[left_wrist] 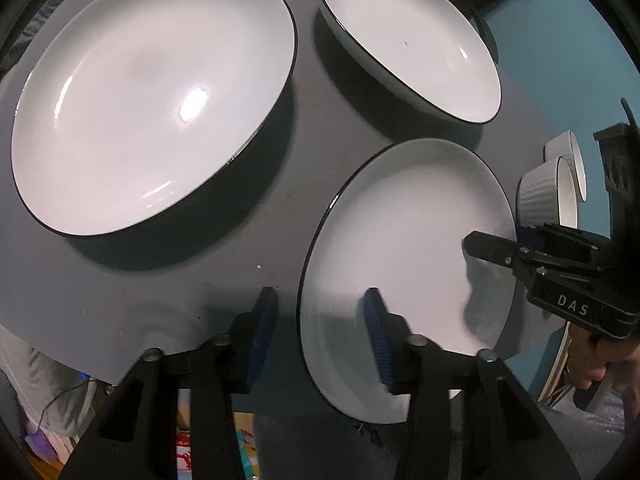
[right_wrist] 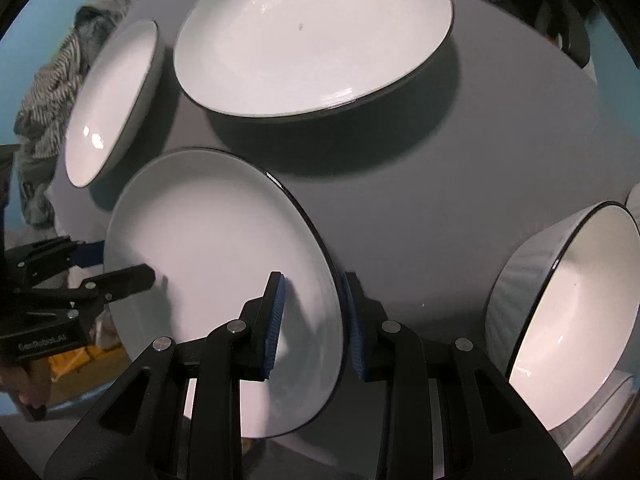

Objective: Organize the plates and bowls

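A flat white plate with a dark rim (left_wrist: 404, 248) lies at the near edge of the grey table (left_wrist: 120, 300). My left gripper (left_wrist: 320, 336) is open astride its near rim: one finger over the plate, one outside it. My right gripper (right_wrist: 314, 322) is also open astride that plate's rim (right_wrist: 216, 248); it shows in the left wrist view (left_wrist: 490, 250) at the plate's right edge. A large shallow white bowl (left_wrist: 152, 96) sits far left, and a second one (left_wrist: 412, 36) far right. They also show in the right wrist view (right_wrist: 316, 36) (right_wrist: 112, 100).
Two small ribbed white ramekins (left_wrist: 548, 196) stand right of the plate. A ribbed white bowl (right_wrist: 576, 312) sits at the right in the right wrist view. Striped cloth (right_wrist: 52, 80) lies beyond the table's left edge. Clutter lies on the floor below the near edge.
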`<state>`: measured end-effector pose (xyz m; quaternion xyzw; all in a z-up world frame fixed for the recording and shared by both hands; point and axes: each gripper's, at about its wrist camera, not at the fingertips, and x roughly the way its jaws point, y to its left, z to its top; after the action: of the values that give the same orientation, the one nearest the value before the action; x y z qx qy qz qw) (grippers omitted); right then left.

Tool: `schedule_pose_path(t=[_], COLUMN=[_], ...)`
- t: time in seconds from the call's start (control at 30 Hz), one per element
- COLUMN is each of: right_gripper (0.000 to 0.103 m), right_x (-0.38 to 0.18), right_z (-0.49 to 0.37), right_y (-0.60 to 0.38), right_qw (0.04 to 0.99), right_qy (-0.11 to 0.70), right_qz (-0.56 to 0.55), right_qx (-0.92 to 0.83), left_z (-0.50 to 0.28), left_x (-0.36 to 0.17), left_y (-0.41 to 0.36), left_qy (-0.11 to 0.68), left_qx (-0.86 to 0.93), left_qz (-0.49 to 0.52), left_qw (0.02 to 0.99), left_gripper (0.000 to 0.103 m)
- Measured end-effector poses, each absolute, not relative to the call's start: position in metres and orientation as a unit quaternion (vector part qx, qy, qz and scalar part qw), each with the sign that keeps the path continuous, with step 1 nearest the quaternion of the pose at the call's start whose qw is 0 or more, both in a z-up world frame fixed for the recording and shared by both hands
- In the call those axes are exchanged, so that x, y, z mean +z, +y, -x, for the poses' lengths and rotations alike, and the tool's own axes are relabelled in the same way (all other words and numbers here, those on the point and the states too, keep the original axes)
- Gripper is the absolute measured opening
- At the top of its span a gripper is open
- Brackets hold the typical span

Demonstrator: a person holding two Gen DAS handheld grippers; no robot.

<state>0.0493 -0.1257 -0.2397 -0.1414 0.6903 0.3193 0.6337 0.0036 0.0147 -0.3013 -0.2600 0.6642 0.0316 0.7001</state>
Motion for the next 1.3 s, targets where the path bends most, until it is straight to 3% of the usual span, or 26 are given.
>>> schedule_pose_path(t=[0.07,0.13,0.3,0.6,0.8,1.3], right_gripper=[0.030,0.030,0.030,0.030,0.021,0.019], right_x=[-0.240,-0.241,-0.244,-0.236,-0.237,-0.237], right_z=[-0.046,-0.045,-0.050,-0.052,-0.057,-0.054], right_y=[-0.130,-0.134,-0.139,-0.154,-0.156,-0.149], right_qw=[0.633,0.637,0.647,0.632,0.613,0.599], right_qy=[0.691,0.689,0.686,0.701,0.722,0.732], right_qz=[0.136,0.127,0.101,0.100,0.100,0.102], right_qx=[0.322,0.323,0.317,0.314,0.306,0.309], left_z=[-0.002,0.001,0.008,0.010,0.020,0.023], left_x=[-0.302,-0.306,-0.310,-0.311,-0.311,-0.309], left_y=[0.017,0.018,0.019,0.024,0.042,0.051], left_qy=[0.666,0.673,0.677,0.675,0.669,0.669], left_qx=[0.029,0.021,0.015,0.015,0.019,0.039], left_qz=[0.264,0.277,0.299,0.310,0.332,0.334], left_qw=[0.697,0.685,0.672,0.669,0.665,0.662], left_gripper=[0.033,0.023,0.017,0.017,0.017,0.016])
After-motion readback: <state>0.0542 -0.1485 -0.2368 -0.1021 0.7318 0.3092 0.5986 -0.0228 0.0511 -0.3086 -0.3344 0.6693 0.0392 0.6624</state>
